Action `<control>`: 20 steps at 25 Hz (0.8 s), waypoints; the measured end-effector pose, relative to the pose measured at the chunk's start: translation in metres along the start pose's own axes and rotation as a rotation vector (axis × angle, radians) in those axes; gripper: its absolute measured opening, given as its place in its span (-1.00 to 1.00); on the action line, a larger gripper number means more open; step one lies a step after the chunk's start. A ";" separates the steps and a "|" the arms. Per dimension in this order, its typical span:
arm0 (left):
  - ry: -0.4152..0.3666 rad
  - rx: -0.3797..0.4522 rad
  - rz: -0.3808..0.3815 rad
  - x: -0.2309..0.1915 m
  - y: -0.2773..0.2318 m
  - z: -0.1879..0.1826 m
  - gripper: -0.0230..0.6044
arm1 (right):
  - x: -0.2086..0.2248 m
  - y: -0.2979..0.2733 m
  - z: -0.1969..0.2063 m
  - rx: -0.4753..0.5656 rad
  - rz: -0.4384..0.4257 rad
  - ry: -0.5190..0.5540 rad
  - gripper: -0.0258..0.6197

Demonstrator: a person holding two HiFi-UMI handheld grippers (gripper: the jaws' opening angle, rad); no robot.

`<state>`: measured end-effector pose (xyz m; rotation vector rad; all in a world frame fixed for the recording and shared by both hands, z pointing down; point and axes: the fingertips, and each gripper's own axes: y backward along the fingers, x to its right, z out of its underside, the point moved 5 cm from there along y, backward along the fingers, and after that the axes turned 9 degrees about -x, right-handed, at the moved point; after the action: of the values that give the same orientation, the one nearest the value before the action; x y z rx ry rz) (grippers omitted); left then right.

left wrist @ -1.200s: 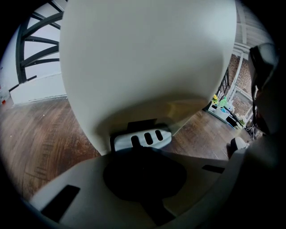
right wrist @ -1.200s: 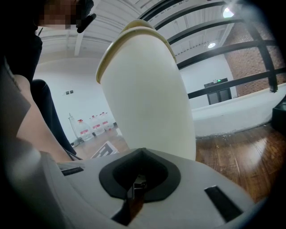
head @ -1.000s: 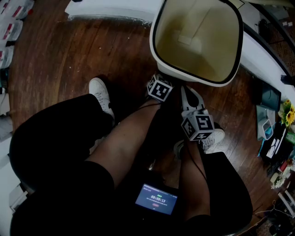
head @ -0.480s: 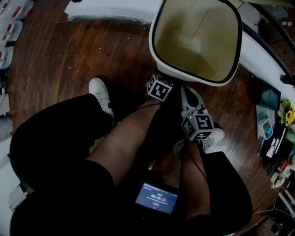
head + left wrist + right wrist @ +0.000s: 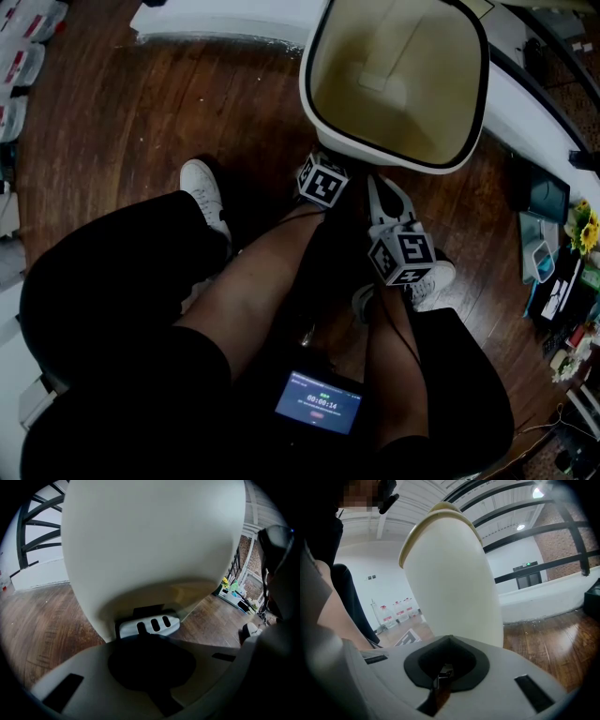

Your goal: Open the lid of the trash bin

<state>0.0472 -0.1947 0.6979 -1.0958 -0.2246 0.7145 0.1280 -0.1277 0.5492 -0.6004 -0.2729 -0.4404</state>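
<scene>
Head view: seated person, small screen on the lap, both forearms reaching down over the knees to the wooden floor.

Right gripper is the nearer one, by a white shoe, a little apart from the trash bin. Right gripper view: fingers closed together, nothing between them, pointed at the bin's white side wall.

Left gripper is further forward, tucked under the bin's near rim. Left gripper view: fingers also closed and empty, tips right at the grey slotted pedal at the foot of the bin. Looks like touching. Whether it is bearing down, cannot tell.

Key relation: pedal lies straight ahead of the left fingers and just below them, its long side running across their line. Left gripper is plainly the one placed for the press; a downward push is what the move calls for, I judge.

Beyond, the head view shows a beige hollow ringed in white. Could be the open mouth or the raised lid's underside, cannot say which. Either way the bin looks at least partly open.
</scene>
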 end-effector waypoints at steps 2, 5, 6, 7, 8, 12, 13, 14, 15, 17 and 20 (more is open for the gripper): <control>0.001 0.003 0.003 0.001 0.000 -0.001 -0.87 | 0.001 0.001 -0.001 -0.001 0.001 0.001 -0.90; 0.004 0.004 0.005 0.000 0.001 0.000 -0.87 | -0.001 0.001 -0.002 -0.003 -0.002 0.009 -0.90; 0.005 0.005 0.004 0.000 0.000 0.000 -0.87 | -0.002 0.001 -0.003 -0.003 -0.003 0.011 -0.90; 0.006 0.006 0.002 -0.001 0.000 0.001 -0.87 | -0.003 0.002 -0.003 -0.003 -0.003 0.013 -0.90; 0.005 0.007 0.002 -0.001 0.000 0.002 -0.88 | -0.003 0.002 -0.002 -0.003 -0.003 0.014 -0.90; 0.002 0.015 0.010 0.000 0.000 0.002 -0.91 | -0.003 0.001 -0.001 -0.005 -0.003 0.014 -0.90; 0.003 0.017 0.013 0.000 0.000 0.002 -0.92 | -0.002 0.001 -0.002 -0.004 -0.003 0.013 -0.90; 0.004 0.021 0.016 0.000 0.000 0.001 -0.92 | -0.002 0.001 -0.003 -0.002 -0.002 0.012 -0.90; 0.005 0.024 0.020 0.000 0.001 0.001 -0.92 | -0.002 0.001 -0.003 0.000 -0.001 0.011 -0.90; 0.008 0.028 0.027 -0.001 0.001 0.002 -0.92 | -0.002 0.002 -0.003 0.003 0.000 0.010 -0.90; 0.004 0.042 0.035 0.000 0.004 0.003 -0.92 | -0.002 0.002 -0.003 0.006 0.002 0.011 -0.90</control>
<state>0.0442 -0.1913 0.6958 -1.0635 -0.1862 0.7455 0.1279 -0.1270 0.5455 -0.5925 -0.2633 -0.4403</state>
